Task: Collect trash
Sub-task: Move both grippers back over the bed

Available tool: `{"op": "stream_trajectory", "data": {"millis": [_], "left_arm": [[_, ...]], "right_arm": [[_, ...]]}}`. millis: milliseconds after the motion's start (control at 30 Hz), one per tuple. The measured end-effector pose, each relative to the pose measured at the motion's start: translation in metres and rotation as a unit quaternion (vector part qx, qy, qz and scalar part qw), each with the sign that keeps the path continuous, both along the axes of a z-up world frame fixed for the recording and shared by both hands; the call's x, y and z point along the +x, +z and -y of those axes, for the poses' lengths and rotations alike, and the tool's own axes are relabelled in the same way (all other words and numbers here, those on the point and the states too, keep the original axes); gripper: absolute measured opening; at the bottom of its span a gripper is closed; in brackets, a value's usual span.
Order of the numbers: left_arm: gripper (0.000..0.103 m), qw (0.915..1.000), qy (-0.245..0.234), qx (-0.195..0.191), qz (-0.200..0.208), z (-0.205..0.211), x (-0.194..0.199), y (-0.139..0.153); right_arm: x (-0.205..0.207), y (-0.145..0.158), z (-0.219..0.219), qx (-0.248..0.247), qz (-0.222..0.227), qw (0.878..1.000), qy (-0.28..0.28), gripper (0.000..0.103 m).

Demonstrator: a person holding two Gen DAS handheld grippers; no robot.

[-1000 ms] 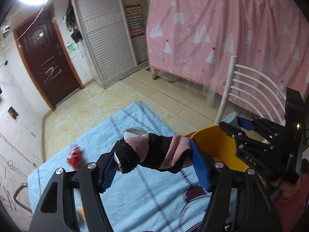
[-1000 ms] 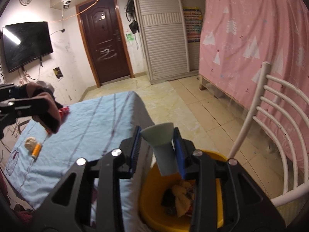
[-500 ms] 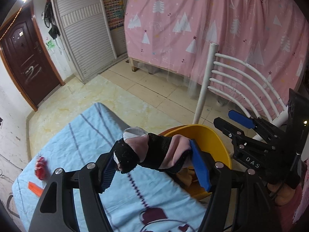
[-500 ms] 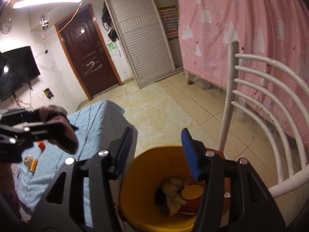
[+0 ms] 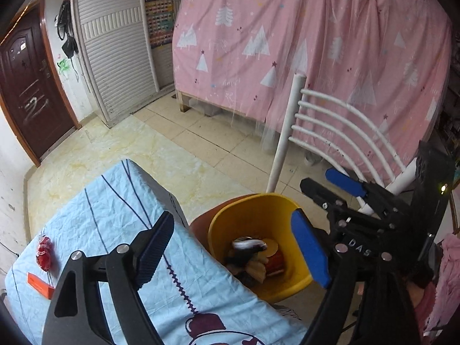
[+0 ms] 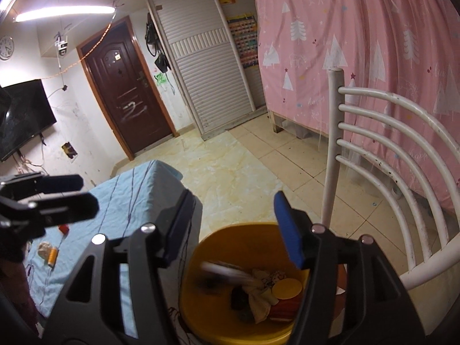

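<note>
A yellow bin (image 5: 258, 204) (image 6: 238, 227) stands on the floor between the table and a chair, with several scraps inside. A black, pink and white cloth (image 5: 248, 243) (image 6: 227, 270) shows as a blur just inside the bin. My left gripper (image 5: 233, 244) (image 6: 86, 194) hangs above the bin's near rim. Its jaws are opening with nothing between them. My right gripper (image 6: 233, 224) (image 5: 330, 187) hovers over the bin from the chair side, also opening and empty. A red wrapper (image 5: 44, 251) (image 6: 63, 228) and an orange piece (image 5: 40, 281) lie on the table.
The table wears a light blue cloth (image 5: 115, 201) (image 6: 135, 189), and its corner touches the bin. On it lie an orange spool (image 6: 51, 254) and a beige crumple (image 6: 43, 248). A white metal chair (image 5: 330, 120) (image 6: 388, 143) stands behind the bin, before a pink curtain (image 5: 287, 43).
My left gripper let go of the black and pink cloth, which dropped into the bin. My right gripper released the pale cup and its jaws spread wider. Both views swung toward the bin.
</note>
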State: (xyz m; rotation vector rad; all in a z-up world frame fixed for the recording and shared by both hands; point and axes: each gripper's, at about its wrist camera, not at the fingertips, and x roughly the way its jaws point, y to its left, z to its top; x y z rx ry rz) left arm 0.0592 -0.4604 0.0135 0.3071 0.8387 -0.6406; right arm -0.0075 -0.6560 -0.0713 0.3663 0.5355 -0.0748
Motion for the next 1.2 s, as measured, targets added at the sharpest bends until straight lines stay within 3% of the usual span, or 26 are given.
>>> {"op": "stream_trajectory", "data": {"millis": [167,567,1200], "left_arm": [[0.076,0.9996,0.014,0.016,0.019,-0.015,-0.007,0.007],[0.078,0.9972,0.062,-0.018,0.037,-0.098,-0.008,0.026],[0.078,0.9805,0.186,-0.039,0.05,-0.257,0.005,0.031]], "right_arm": [[-0.002,0.006,-0.012,-0.008,0.003,1.0,0.011,0.061],[0.015,0.011,-0.078,-0.034,-0.009,0.997,0.065,0.062],[0.047,0.021,-0.201,-0.083,-0.026,0.982,0.166,0.067]]}}
